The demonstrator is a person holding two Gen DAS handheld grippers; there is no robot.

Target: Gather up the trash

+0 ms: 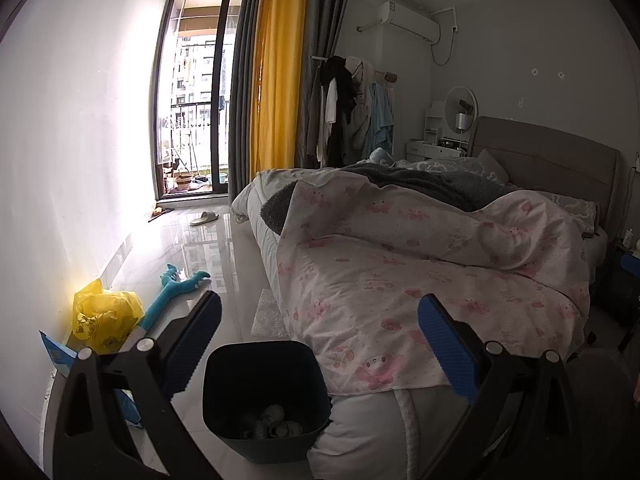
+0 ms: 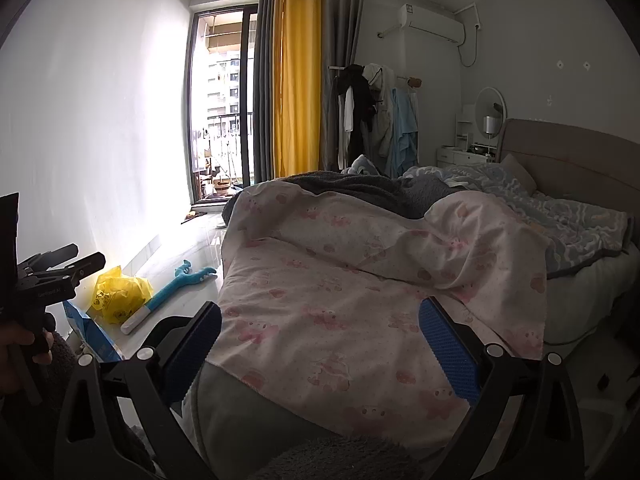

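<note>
A dark square trash bin (image 1: 264, 400) stands on the floor at the foot of the bed, with crumpled pale scraps (image 1: 276, 420) lying at its bottom. My left gripper (image 1: 319, 312) hovers above and behind the bin, open, nothing between its blue pads. A crumpled yellow plastic bag (image 1: 105, 318) lies by the left wall, also seen in the right wrist view as the yellow bag (image 2: 120, 294). My right gripper (image 2: 320, 316) is open over the pink-patterned quilt (image 2: 360, 280), empty. The left gripper's black body (image 2: 52, 276) shows at the far left, held by a hand.
A blue plush toy (image 1: 180, 290) with a white handle lies on the glossy floor. A blue paper package (image 2: 94, 334) leans by the wall. Bubble wrap (image 1: 268, 316) lies beside the bed. A slipper (image 1: 205, 218) sits near the balcony door. The bed (image 1: 440, 260) fills the right side.
</note>
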